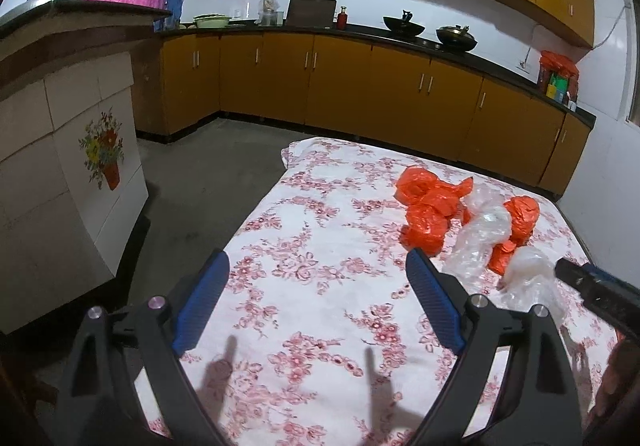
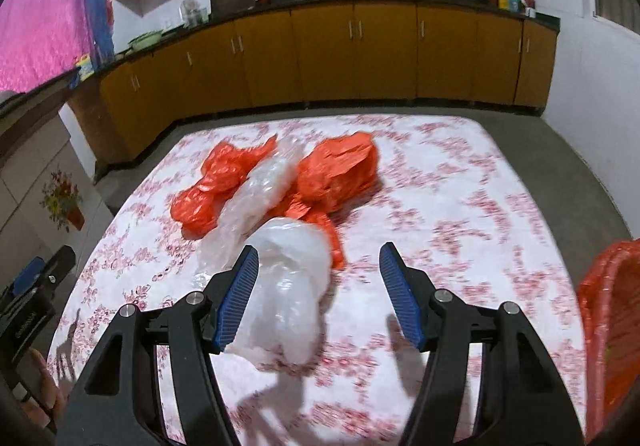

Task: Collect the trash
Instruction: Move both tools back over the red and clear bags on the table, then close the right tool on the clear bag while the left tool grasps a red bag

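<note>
The left gripper (image 1: 318,266) hung over the flowered cloth of the table (image 1: 304,254), its blue fingers (image 1: 200,302) spread wide and released, with only bare cloth and their own shadows between them. The trash sat in the right half of that frame: crumpled orange plastic bags (image 1: 430,206) tangled with clear plastic wrap (image 1: 484,234), all in one heap on the table. At the right edge of the left wrist view, the dark tip of the other tool poked in just beside the clear wrap. Over in the right wrist view, the right gripper (image 2: 316,262) hovered low at the near end of the heap, fingers (image 2: 238,298) apart, and a pale, blurred wad of clear plastic (image 2: 292,286) lay between them, right against the left-hand pad while the right-hand pad stood clear of it, so nothing was clenched. The orange bags (image 2: 340,170) lay beyond, in the middle of the frame. An orange mesh basket (image 2: 612,322) showed at the lower right edge, and a hand (image 2: 44,386) gripped the other tool at the lower left. Yellow-brown cabinets (image 2: 360,54) ran along the back wall.
</note>
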